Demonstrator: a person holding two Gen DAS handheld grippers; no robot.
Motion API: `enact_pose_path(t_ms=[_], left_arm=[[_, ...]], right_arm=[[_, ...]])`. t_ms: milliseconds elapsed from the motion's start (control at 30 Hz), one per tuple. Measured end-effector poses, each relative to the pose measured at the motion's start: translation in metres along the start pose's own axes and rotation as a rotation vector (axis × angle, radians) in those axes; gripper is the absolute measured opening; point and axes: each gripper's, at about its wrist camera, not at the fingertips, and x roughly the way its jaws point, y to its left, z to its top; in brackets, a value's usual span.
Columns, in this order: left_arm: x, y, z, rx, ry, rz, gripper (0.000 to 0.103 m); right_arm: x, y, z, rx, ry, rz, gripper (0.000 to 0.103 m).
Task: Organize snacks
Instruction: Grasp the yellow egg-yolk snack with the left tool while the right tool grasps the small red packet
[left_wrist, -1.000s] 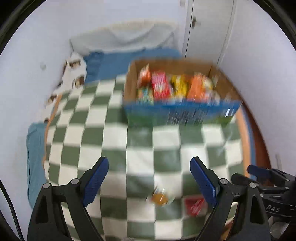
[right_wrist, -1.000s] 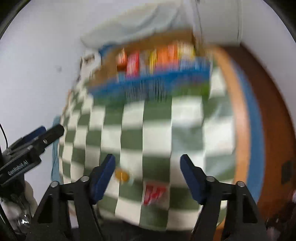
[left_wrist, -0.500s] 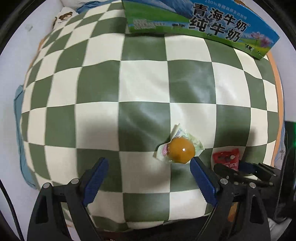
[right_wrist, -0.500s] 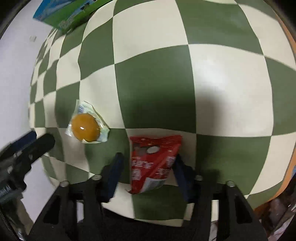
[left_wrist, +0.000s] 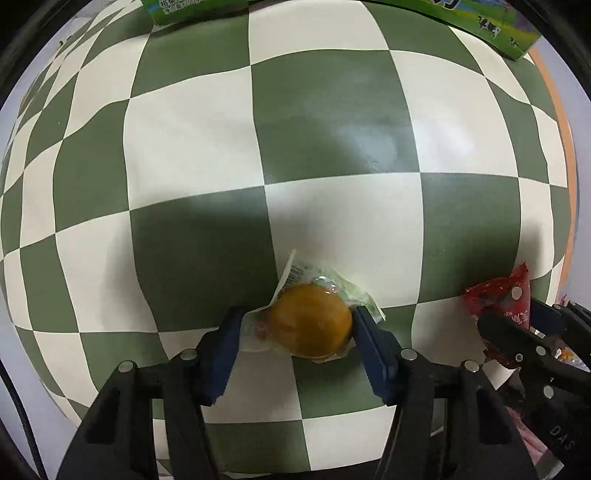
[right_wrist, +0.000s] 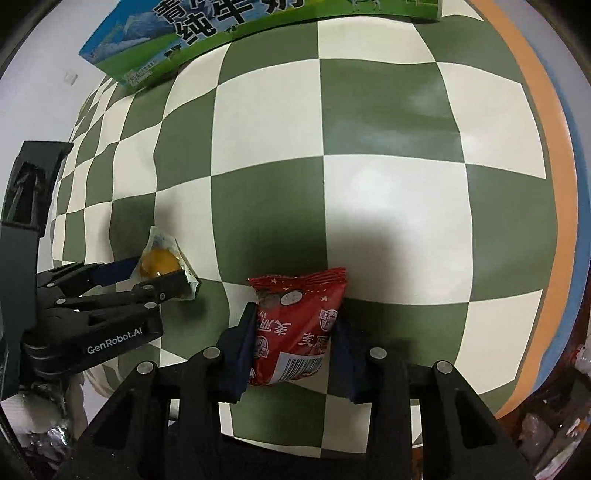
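An orange round snack in a clear wrapper (left_wrist: 310, 325) lies on the green-and-white checkered cloth (left_wrist: 332, 129). My left gripper (left_wrist: 295, 332) has closed in on it, its blue pads touching both sides. It also shows in the right wrist view (right_wrist: 159, 263). A red snack packet (right_wrist: 299, 325) lies on the cloth between the pads of my right gripper (right_wrist: 295, 332), which press its sides. The packet also shows in the left wrist view (left_wrist: 498, 299) at the right.
The blue-and-green milk carton box (right_wrist: 207, 40) stands at the far edge of the cloth, also seen in the left wrist view (left_wrist: 498, 26). An orange and blue rim (right_wrist: 561, 206) borders the cloth on the right. Clutter lies below the near edge.
Both grippers have dropped to the cloth and narrowed: the left from wide open onto the orange snack, the right tighter on the red packet.
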Motion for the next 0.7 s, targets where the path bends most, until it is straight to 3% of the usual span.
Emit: enact_pose_path(t_ms=[700], left_arm=[[0.01,0.002,0.014,-0.017,0.024,0.015,0.058]], right_arm=[[0.024,0.003,0.018,-0.009,0.042,-0.023,0.043]])
